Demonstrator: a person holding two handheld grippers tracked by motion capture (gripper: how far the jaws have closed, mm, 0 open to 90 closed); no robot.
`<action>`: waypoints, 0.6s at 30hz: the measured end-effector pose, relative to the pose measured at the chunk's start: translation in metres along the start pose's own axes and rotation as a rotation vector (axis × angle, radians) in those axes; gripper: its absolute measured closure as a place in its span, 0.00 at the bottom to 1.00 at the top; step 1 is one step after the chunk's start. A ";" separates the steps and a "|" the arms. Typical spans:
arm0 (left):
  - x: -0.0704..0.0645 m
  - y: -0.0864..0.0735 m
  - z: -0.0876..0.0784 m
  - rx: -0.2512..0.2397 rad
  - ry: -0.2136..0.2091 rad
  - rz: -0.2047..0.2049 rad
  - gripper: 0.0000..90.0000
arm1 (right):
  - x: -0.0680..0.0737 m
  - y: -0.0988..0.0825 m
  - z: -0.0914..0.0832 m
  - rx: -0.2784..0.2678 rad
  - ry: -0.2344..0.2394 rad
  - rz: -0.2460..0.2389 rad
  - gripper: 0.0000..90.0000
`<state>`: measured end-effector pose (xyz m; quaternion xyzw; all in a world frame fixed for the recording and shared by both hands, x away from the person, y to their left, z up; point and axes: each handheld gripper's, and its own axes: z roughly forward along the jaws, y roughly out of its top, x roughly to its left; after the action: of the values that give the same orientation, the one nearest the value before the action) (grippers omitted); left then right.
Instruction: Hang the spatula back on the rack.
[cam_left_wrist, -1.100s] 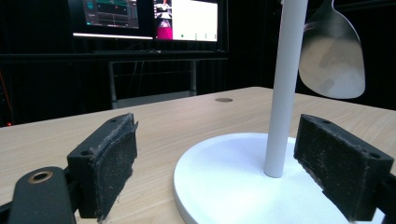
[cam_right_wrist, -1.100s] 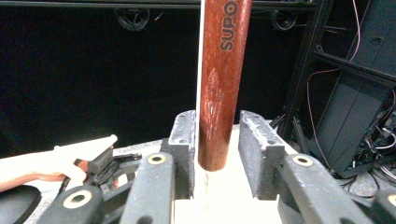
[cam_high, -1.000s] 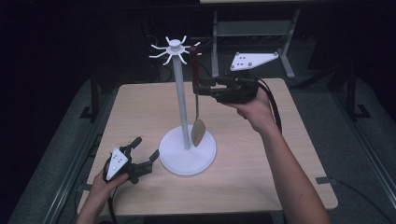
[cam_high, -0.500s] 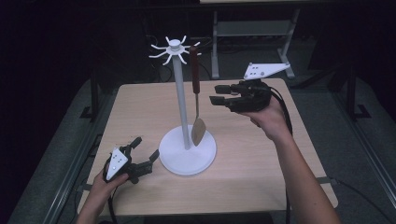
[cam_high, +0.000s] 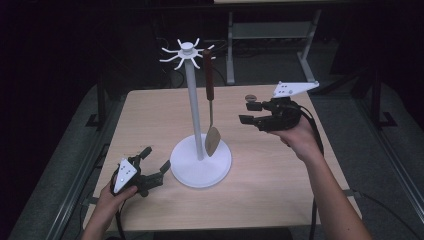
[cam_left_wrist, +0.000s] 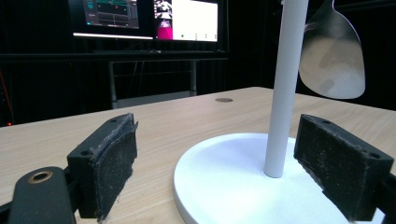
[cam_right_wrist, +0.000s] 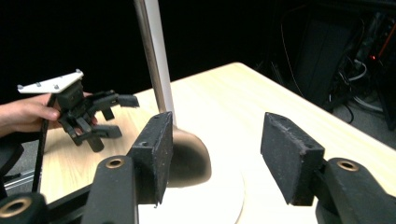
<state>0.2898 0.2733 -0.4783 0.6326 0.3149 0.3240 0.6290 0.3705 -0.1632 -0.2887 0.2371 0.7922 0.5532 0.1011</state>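
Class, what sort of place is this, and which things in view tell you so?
Probably a lab or test room set up for recording. Lit monitors stand behind the wooden table, the surroundings are dark, and a person holds a tool in each hand beside a white utensil stand.

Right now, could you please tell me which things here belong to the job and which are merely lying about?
Job, likely:
white rack
hanging spatula
right hand-held gripper, open, near the spatula
left hand-held gripper, open at the rack's base

Lying about:
monitors
metal frame behind the table
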 end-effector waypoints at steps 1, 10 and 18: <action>0.000 0.000 0.000 0.000 0.000 0.000 0.14 | -0.001 -0.004 -0.001 0.007 -0.006 0.005 0.46; 0.000 0.000 0.000 0.002 0.000 -0.003 0.14 | -0.010 -0.035 -0.009 0.055 -0.057 0.040 0.41; 0.000 0.000 0.000 0.002 0.002 0.003 0.14 | -0.016 -0.053 -0.013 0.079 -0.081 0.069 0.38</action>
<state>0.2897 0.2736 -0.4783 0.6333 0.3147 0.3253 0.6277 0.3646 -0.1964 -0.3348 0.2902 0.7999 0.5148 0.1045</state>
